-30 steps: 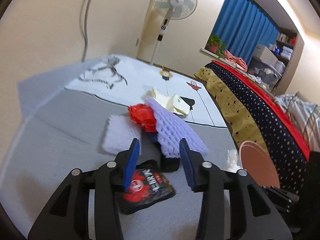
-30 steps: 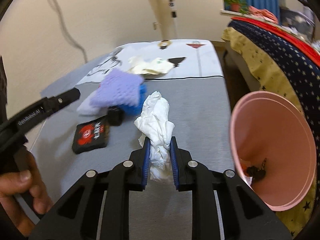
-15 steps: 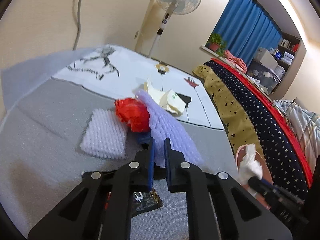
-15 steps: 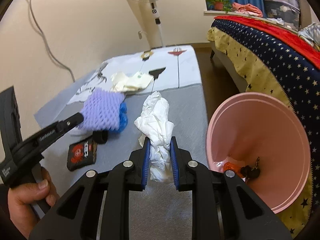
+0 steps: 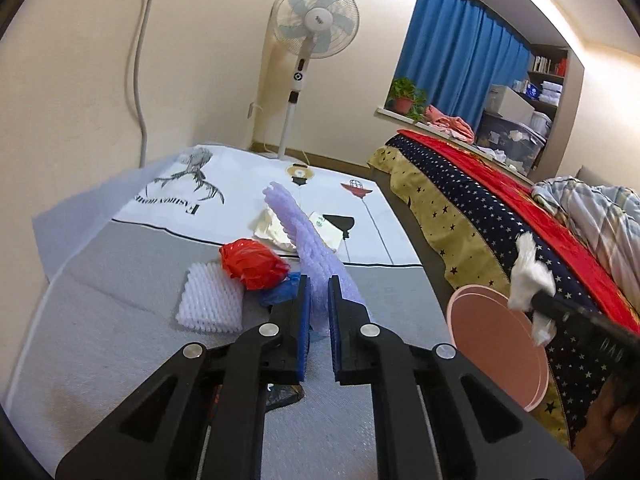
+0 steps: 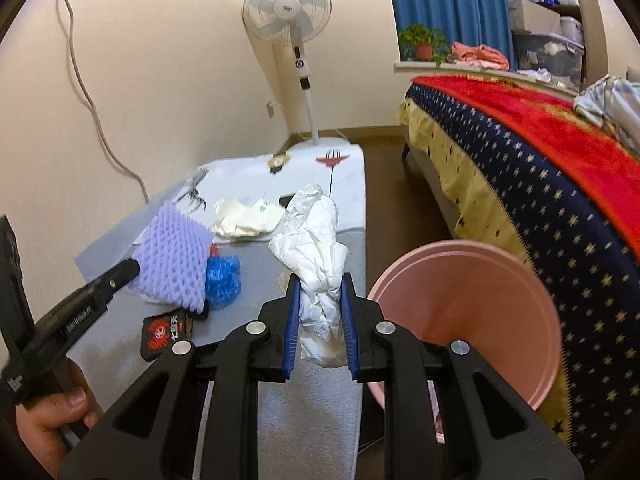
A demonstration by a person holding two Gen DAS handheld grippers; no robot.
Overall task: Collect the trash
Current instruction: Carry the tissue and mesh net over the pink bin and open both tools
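Observation:
My left gripper (image 5: pixel 318 292) is shut on a purple foam net (image 5: pixel 308 240), lifted off the table; it also shows in the right wrist view (image 6: pixel 172 258). My right gripper (image 6: pixel 320 292) is shut on a crumpled white tissue (image 6: pixel 316 240), held above the table's right edge next to the pink bin (image 6: pixel 468 312). The tissue (image 5: pixel 530 280) and bin (image 5: pixel 496 340) show at the right of the left wrist view. On the table lie a red wad (image 5: pixel 252 266), a blue wad (image 6: pixel 222 276), a white foam net (image 5: pixel 210 302) and a black-red packet (image 6: pixel 166 330).
Crumpled cream paper (image 6: pixel 244 220) lies farther back on the grey and white table cloth (image 5: pixel 120 344). A bed with a starred cover (image 6: pixel 540 168) stands to the right past the bin. A standing fan (image 5: pixel 312 40) is by the far wall.
My left gripper closed on the purple foam net and lifted it off the pile. My right gripper rose with the tissue and moved toward the pink bin.

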